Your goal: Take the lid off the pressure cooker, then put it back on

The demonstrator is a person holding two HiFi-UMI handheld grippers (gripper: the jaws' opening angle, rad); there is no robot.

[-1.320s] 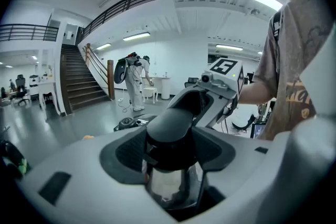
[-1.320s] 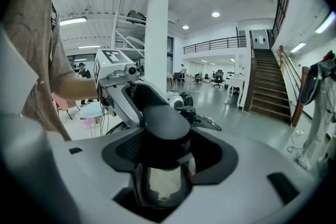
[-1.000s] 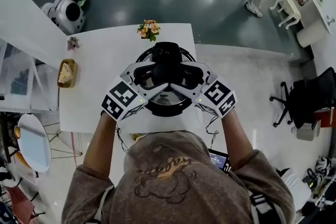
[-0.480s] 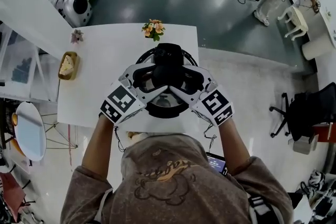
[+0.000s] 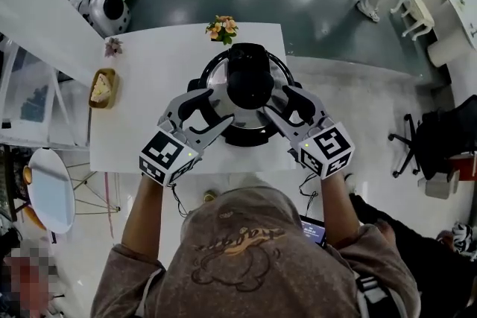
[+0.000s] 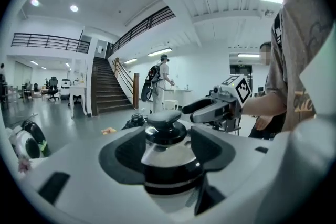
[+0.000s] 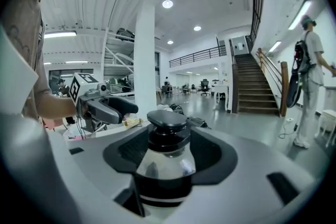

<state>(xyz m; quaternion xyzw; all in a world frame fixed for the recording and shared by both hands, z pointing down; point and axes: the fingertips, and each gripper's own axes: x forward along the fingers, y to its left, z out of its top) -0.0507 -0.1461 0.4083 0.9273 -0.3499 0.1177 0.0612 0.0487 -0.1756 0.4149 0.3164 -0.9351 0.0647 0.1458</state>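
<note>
The steel pressure cooker [image 5: 223,78] stands on the white table [image 5: 149,93] with its lid and black knob [image 5: 250,77] on top. My left gripper [image 5: 212,109] is at the cooker's left rim and my right gripper [image 5: 282,106] at its right rim, both with fingers spread. The right jaws are closing; the lid's edge lies in the gap and the pads do not press on it. In the left gripper view the knob [image 6: 165,126] shows between the pads, with the right gripper [image 6: 197,112] beyond. The right gripper view shows the knob [image 7: 167,126] and the left gripper [image 7: 123,111].
A small bunch of flowers [image 5: 222,27] stands at the table's far edge, just behind the cooker. A wooden dish [image 5: 102,87] and a small flower [image 5: 112,46] sit at the table's left edge. On the floor are a round white robot [image 5: 108,7] and an office chair [image 5: 440,145].
Both grippers have drawn back toward me, off the top of the cooker. The lid and knob, half covered before, now show fully.
</note>
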